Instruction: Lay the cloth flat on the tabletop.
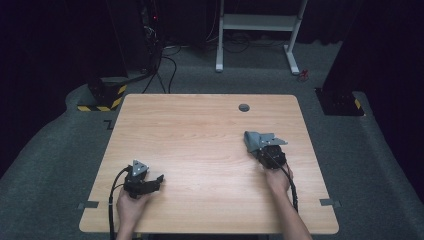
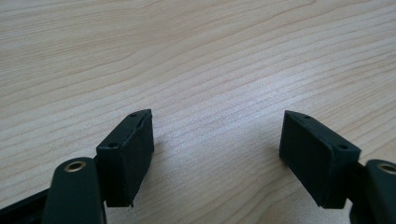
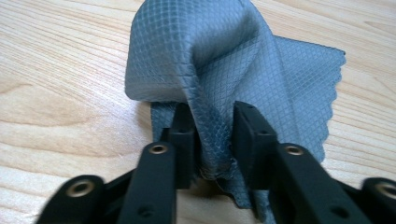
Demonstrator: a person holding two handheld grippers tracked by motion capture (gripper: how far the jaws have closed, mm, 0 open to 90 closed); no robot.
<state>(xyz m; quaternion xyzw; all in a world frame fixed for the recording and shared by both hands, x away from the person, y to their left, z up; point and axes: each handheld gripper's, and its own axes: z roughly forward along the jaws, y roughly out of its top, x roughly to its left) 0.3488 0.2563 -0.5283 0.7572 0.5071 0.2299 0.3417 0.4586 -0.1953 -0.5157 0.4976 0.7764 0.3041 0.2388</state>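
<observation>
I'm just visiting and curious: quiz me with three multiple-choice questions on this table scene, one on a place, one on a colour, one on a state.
1. Where on the table does the cloth lie?
A. on the person's right side
B. on the person's left side
C. at the far edge

2. What colour is the cloth?
A. red
B. grey-blue
C. yellow

3. How does the left gripper stand?
A. shut on the cloth
B. shut on a pen
C. open over bare wood

Answers: 1 A, the high view shows it at the right gripper. 2 B, seen in the right gripper view. 3 C, its jaws stand apart with nothing between them.
</observation>
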